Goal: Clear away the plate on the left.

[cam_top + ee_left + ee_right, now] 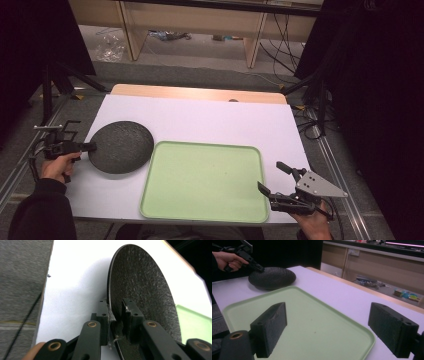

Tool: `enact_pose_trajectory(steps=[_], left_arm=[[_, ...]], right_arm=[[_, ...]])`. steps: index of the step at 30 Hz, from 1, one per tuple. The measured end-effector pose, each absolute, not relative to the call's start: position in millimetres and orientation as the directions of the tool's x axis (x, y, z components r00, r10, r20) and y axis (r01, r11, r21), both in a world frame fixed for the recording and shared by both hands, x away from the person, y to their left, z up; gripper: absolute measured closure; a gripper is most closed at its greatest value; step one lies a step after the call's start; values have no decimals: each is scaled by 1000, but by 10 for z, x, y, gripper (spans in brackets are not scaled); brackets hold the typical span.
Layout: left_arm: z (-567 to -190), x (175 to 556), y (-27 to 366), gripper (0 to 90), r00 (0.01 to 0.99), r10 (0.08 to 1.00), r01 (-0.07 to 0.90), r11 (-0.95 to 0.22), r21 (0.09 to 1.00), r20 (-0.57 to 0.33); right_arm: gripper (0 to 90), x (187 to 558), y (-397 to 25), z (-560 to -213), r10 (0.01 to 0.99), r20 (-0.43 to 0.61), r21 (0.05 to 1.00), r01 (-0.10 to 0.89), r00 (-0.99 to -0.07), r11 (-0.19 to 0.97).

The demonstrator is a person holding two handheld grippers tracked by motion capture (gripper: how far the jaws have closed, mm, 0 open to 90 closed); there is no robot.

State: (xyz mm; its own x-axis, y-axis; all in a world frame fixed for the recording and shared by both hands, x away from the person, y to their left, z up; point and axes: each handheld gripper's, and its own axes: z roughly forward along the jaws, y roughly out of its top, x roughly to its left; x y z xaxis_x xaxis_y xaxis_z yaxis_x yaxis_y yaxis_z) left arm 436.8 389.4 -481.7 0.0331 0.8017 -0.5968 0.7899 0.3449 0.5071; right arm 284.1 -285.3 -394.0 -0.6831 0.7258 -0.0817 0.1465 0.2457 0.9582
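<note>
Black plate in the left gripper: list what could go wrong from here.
1. The left gripper pinches the black plate only at its thin rim, so the plate could tip or slip out if lifted.
2. The plate sits right beside the green tray; moving it across could catch the tray's raised edge and shove the tray toward the open right gripper.

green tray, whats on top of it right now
Nothing sits on the green tray; its surface shows bare. The black plate lies beside it, held at its rim by the left tool.

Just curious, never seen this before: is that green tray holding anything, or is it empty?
Empty. The green tray shows only bare green surface in the high view and the right gripper view; the black plate sits beside it on the table.
</note>
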Motion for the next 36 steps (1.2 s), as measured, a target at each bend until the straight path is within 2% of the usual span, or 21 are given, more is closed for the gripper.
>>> enact_pose_trajectory(steps=[3,7,14,23,36], left_arm=[[-4757,4367,3897,763,36,824,798,317,512,-566],[-4592,4351,3864,814,88,798,746,344,571,-596],[-4343,4370,3700,820,125,875,740,231,632,-467],[-4114,4325,3672,842,157,889,705,204,680,-430],[-3693,4293,3255,858,239,935,665,37,746,-260]], right_arm=[[162,2830,-2848,-3938,725,-70,957,160,-685,243],[162,2842,-2862,-3937,729,-83,959,145,-679,245],[162,2835,-2867,-3935,726,-83,959,143,-683,245],[162,2836,-2866,-3938,728,-84,959,144,-681,246],[163,2830,-2852,-3939,725,-69,956,162,-686,245]])
